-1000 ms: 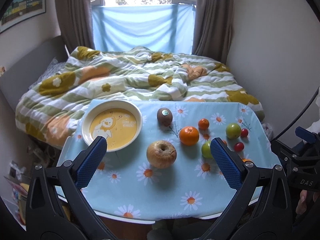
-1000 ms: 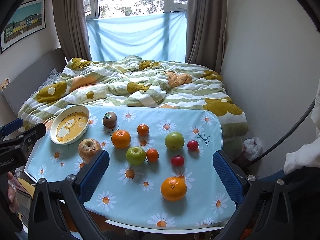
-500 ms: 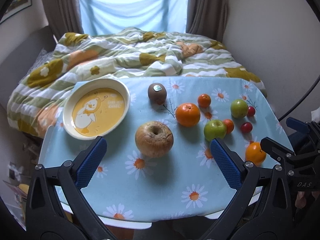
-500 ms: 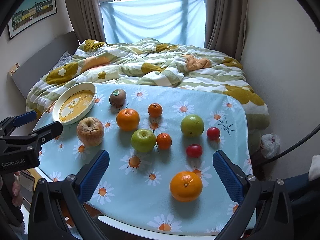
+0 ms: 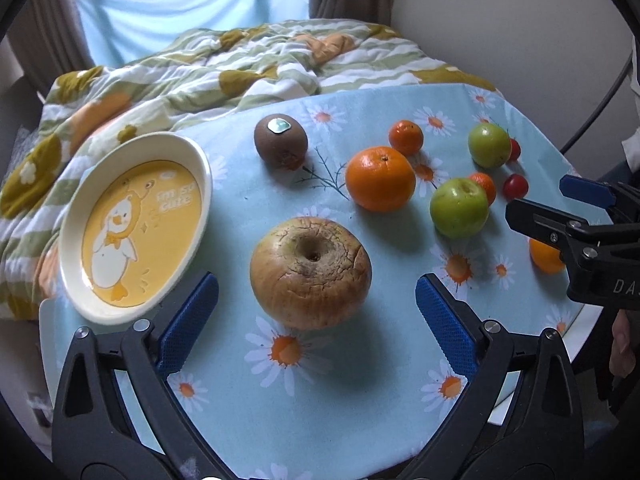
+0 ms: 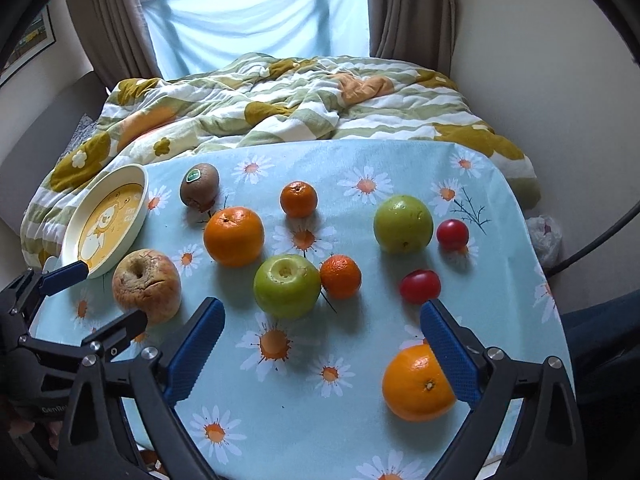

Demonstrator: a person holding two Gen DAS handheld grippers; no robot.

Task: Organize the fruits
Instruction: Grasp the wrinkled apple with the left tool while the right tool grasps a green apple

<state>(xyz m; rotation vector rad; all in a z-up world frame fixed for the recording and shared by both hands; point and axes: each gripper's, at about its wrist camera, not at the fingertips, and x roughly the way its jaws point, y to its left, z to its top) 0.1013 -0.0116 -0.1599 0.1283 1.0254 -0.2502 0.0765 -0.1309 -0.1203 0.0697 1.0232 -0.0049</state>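
A wrinkled brownish apple (image 5: 311, 272) sits on the daisy-print table, straight ahead of my open left gripper (image 5: 317, 312), whose blue pads flank it from just behind. A cream plate with a yellow duck picture (image 5: 136, 224) lies to its left. A kiwi (image 5: 281, 146), a large orange (image 5: 380, 184), a green apple (image 5: 459, 208) and small tangerines lie beyond. My right gripper (image 6: 322, 338) is open above the table front; another orange (image 6: 418, 386) lies by its right pad, and a green apple (image 6: 287, 286) lies ahead.
A second green apple (image 6: 403, 224) and two small red fruits (image 6: 420, 286) lie at the right. A bed with a flowered quilt (image 6: 280, 100) stands behind the table. The left gripper (image 6: 64, 312) shows at the left edge of the right wrist view.
Both grippers have moved forward and lower toward the table. The wrinkled apple now lies close between the left pads. No fruit has moved.
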